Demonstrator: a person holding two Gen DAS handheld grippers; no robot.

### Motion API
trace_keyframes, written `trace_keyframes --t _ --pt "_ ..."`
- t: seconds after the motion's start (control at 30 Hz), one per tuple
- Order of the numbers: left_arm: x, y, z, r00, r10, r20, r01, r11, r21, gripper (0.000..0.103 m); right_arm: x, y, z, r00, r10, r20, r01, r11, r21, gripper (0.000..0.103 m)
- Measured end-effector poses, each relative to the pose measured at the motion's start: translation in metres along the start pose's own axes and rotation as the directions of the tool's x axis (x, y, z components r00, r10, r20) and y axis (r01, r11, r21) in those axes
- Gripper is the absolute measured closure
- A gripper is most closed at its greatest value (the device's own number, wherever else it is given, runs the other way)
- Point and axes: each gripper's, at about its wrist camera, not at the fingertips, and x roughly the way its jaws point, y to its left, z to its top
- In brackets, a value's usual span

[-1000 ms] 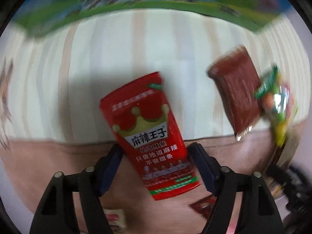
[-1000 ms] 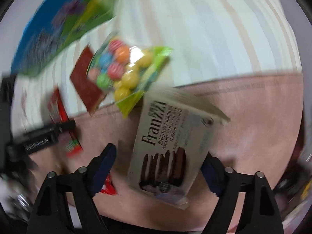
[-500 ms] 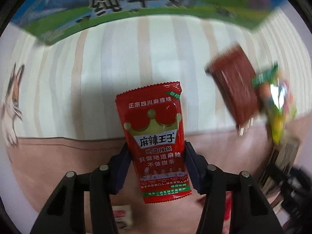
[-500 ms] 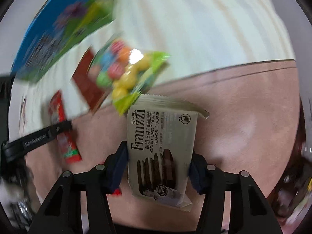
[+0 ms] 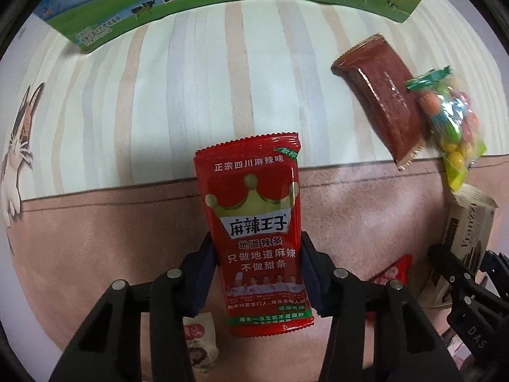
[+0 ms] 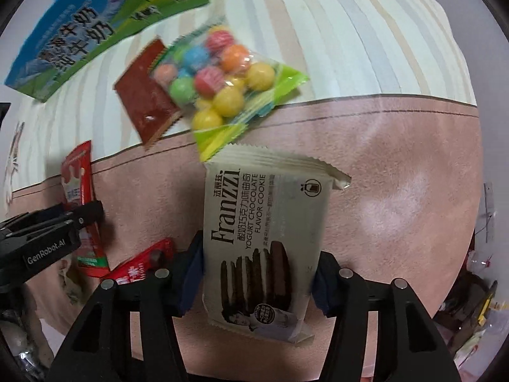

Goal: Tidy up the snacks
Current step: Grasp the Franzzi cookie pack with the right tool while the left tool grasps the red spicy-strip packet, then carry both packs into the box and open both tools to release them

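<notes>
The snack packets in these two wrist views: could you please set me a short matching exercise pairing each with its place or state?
Things:
1. red spicy-strip packet
2. Franzzi cookie packet
3. candy ball bag
4. dark red wrapper

States:
A. overlaps one edge of the dark red wrapper
B. clamped in the left gripper
C. lies partly under the candy ball bag
D. clamped in the right gripper

Pairs: 1-B, 2-D, 3-A, 4-C
</notes>
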Motion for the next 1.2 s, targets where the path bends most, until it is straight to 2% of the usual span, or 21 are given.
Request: trace_keyframes --t 0.07,0.2,0.37,0.43,0.47,0.53,0.57,0.63,0.77,0.8,0.97,1.07,1.2 --pt "-0.012 0.022 -0.004 1.000 -0.023 0.001 0.023 1.000 -0.012 0.057 -0.009 0.008 -0.002 0.999 0.039 0.009 -0.039 0.999 -0.002 0.045" --pt "-0.052 0.031 -0.006 0.995 -0.088 0.054 0.090 0.995 -0.033 0.057 -0.040 0.014 0.010 0.990 0.135 0.038 -0.135 0.991 -0.013 0.045" --pt "-0.124 0.037 0.009 0.973 -0.169 0.160 0.177 0.984 -0.038 0.057 -0.097 0.031 0.045 0.958 0.270 0.096 -0.266 0.963 -0.051 0.045" --pt "-0.153 0.046 0.033 0.960 -0.195 0.201 0.205 0.978 -0.028 0.057 -0.123 0.036 0.066 0.939 0.321 0.122 -0.315 0.947 -0.066 0.046" --pt "-0.161 0.058 0.059 0.955 -0.205 0.213 0.216 0.976 -0.028 0.057 -0.134 0.039 0.076 0.933 0.336 0.130 -0.329 0.941 -0.076 0.045" --pt "-0.183 0.074 0.087 0.947 -0.219 0.237 0.232 0.972 -0.029 0.057 -0.154 0.050 0.105 0.915 0.374 0.153 -0.363 0.927 -0.096 0.045" --pt "-0.191 0.075 0.098 0.945 -0.217 0.246 0.231 0.973 -0.027 0.057 -0.160 0.058 0.117 0.913 0.375 0.160 -0.362 0.926 -0.106 0.046" --pt "-0.210 0.110 0.136 0.944 -0.203 0.259 0.216 0.976 -0.019 0.057 -0.171 0.068 0.153 0.911 0.372 0.180 -0.352 0.927 -0.132 0.045" --pt "-0.215 0.134 0.200 0.956 -0.148 0.255 0.153 0.988 0.000 0.057 -0.173 0.089 0.217 0.930 0.308 0.201 -0.276 0.946 -0.170 0.045" --pt "-0.208 0.142 0.223 0.961 -0.135 0.240 0.141 0.990 -0.005 0.057 -0.167 0.093 0.236 0.938 0.289 0.193 -0.258 0.951 -0.173 0.046" --pt "-0.173 0.163 0.291 0.983 -0.098 0.154 0.104 0.994 -0.030 0.057 -0.136 0.108 0.322 0.974 0.174 0.146 -0.149 0.975 -0.166 0.046" --pt "-0.147 0.169 0.320 0.990 -0.095 0.106 0.100 0.994 -0.044 0.057 -0.114 0.114 0.353 0.986 0.117 0.118 -0.096 0.980 -0.173 0.046" --pt "-0.121 0.167 0.343 0.997 -0.064 0.046 0.065 0.997 -0.028 0.055 -0.089 0.116 0.372 0.994 0.052 0.097 -0.033 0.982 -0.188 0.046"
